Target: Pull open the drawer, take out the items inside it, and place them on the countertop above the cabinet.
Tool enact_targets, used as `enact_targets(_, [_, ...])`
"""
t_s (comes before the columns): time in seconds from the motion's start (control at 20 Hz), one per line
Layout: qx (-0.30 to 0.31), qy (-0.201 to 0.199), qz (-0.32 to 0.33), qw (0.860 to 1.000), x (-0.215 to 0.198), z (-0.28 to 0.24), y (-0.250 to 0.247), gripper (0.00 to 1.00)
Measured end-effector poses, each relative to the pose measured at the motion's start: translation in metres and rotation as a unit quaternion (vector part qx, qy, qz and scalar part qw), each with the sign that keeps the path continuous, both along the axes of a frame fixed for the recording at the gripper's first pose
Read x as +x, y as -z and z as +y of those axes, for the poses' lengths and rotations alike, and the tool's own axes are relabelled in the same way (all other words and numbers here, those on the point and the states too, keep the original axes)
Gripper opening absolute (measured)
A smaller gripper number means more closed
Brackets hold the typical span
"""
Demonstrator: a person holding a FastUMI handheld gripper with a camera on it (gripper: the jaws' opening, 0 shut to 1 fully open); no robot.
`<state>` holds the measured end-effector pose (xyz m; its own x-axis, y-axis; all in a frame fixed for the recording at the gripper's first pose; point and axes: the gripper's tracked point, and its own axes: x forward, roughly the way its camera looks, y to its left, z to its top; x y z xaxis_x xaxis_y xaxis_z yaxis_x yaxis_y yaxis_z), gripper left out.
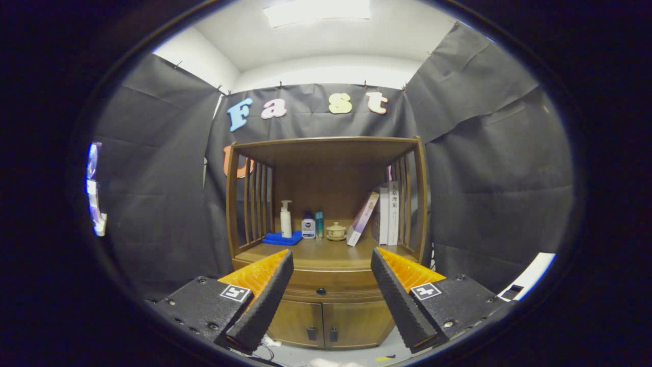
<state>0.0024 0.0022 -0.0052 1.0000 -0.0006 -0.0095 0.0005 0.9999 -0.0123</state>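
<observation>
Drawer: shallow brown wooden drawer (pixel 326 291) with a small dark round knob (pixel 321 291), shut flush in the cabinet front, straight ahead between the fingers and beyond their tips
Tool: tool (pixel 331 264) with its ribbed fingers spread wide apart, holding nothing, well short of the knob
Cabinet: smooth brown wooden cabinet (pixel 326 321) with two lower doors (pixel 326 323), each with a small dark pull near the centre seam
Counter: flat polished wooden counter (pixel 326 253) above the drawer, under a roofed frame with slatted side rails (pixel 257 201); bare wood along its front edge
On the counter, rear left: white pump bottle (pixel 286 218) upright on a folded blue cloth (pixel 281 238); just beside it a short white bottle (pixel 308 228) and a slim teal bottle (pixel 319 225)
Rear middle: small beige lidded cup (pixel 336 231)
Rear right: leaning pale book (pixel 362 219) next to upright white books (pixel 388 213)
Surround: black cloth walls, free space either side of the cabinet
</observation>
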Motion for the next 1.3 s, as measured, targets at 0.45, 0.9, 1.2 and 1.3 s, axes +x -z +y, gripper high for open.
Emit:
enact_targets(0.45, [0.002,-0.008,0.016,1.0,0.024,0.003,0.032,0.99])
enact_targets(0.9, [-0.013,-0.002,0.063,0.998,0.079,0.011,0.113,0.99])
enact_targets(1.2, [-0.003,-0.003,0.119,0.993,0.122,0.017,0.178,0.99])
enact_targets(1.3, [-0.006,0.005,0.127,0.992,0.136,0.016,0.19,0.96])
